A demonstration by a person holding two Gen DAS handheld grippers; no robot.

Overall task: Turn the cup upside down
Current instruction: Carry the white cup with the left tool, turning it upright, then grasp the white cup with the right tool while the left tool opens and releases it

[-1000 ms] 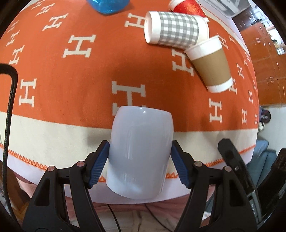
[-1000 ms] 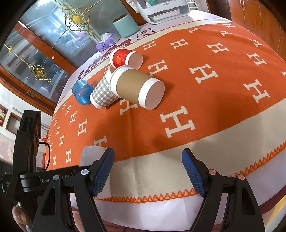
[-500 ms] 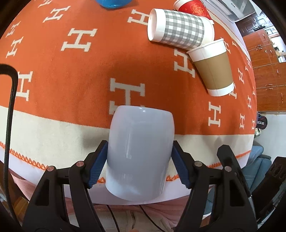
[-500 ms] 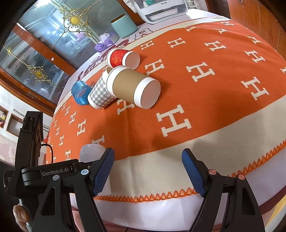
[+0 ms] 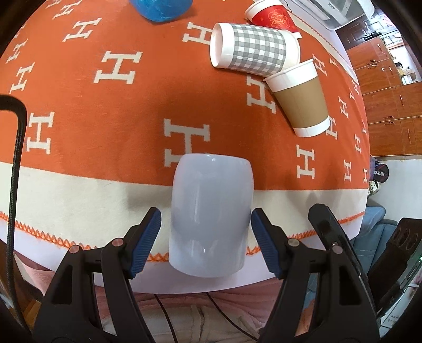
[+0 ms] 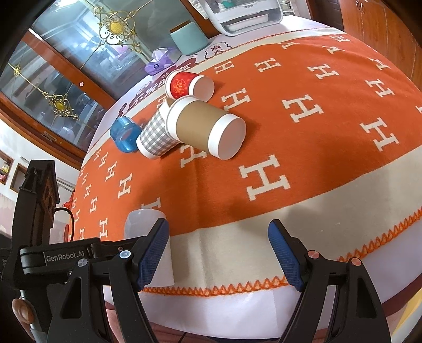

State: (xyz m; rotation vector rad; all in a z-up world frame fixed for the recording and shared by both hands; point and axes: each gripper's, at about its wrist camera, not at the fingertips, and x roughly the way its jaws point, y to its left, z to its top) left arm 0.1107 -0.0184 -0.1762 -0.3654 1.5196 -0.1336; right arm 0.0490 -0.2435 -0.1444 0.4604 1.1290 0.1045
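Note:
A pale blue-white ceramic cup stands upside down on the cream border of the orange tablecloth, near the front edge. My left gripper is open, with a small gap between each blue pad and the cup's sides. The cup also shows in the right wrist view, partly hidden behind my right gripper's left finger. My right gripper is open and empty above the table's front edge, to the right of the cup.
A grey checked paper cup, a brown-sleeved paper cup and a red paper cup lie on their sides further back. A blue jar sits at the far side. A teal canister and white tray stand at the far edge.
My left gripper's pads have come off the cup's sides and opened; the cup now stands free on the cloth. The right gripper has held still.

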